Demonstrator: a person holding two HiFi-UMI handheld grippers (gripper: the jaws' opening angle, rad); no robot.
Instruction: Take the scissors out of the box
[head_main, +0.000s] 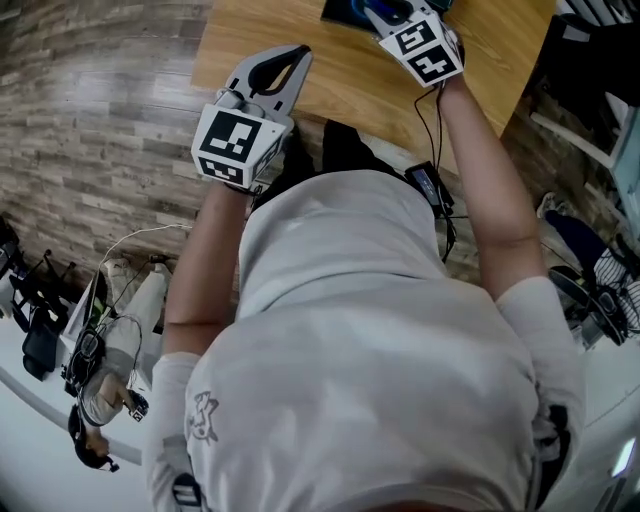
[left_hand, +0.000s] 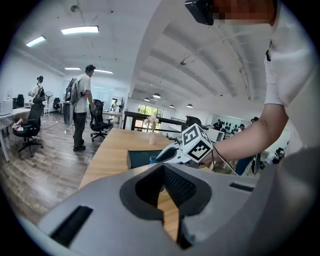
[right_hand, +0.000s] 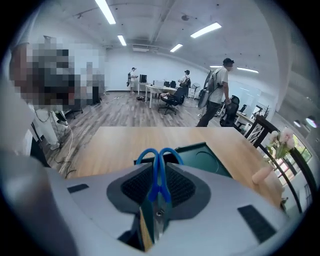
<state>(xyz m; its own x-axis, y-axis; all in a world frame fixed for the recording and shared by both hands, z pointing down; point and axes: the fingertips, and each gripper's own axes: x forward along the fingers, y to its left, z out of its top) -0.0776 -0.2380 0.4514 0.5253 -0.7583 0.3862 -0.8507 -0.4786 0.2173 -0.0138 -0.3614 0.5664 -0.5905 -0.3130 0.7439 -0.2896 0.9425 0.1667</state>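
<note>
Shirt (head_main: 370, 330): white, closest to the head camera, fills the near half of that view; a bare forearm reaches out on each side toward the far table.
Left gripper (head_main: 285, 60): over the near left part of the table, marker cube (head_main: 235, 145) toward the body.
Left fingers (left_hand: 125, 195): closed tip to tip, nothing between them; only a sliver of wood shows through the gap behind the tips.
Right gripper (head_main: 388, 12): farther off and to the right, at the far edge of the head view, over the near side of the box; a black cable (head_main: 437, 120) hangs along its forearm.
Right fingers (right_hand: 190, 185): clamped on the scissors, pads pressing from both sides just below the handle loops.
Scissors (right_hand: 159, 160): blue handles pointing away from the gripper camera, metal blades running back between the fingers; held in the air at the near edge of the box, not lying in it. A bit of blue also shows at the right gripper's tip in the left gripper view (left_hand: 152, 159).
Box (right_hand: 207, 157): dark green, shallow, flat on the table just beyond the scissors, with a round recess inside.
Table (head_main: 330, 85): light wood, long.
Vase (right_hand: 262, 175): pale pink, with flowers, on the far right of the table.
Floor (head_main: 100, 120): grey-brown planks.
Background: open office with desks and chairs; a person with a backpack (right_hand: 216, 90) stands well beyond the table.
</note>
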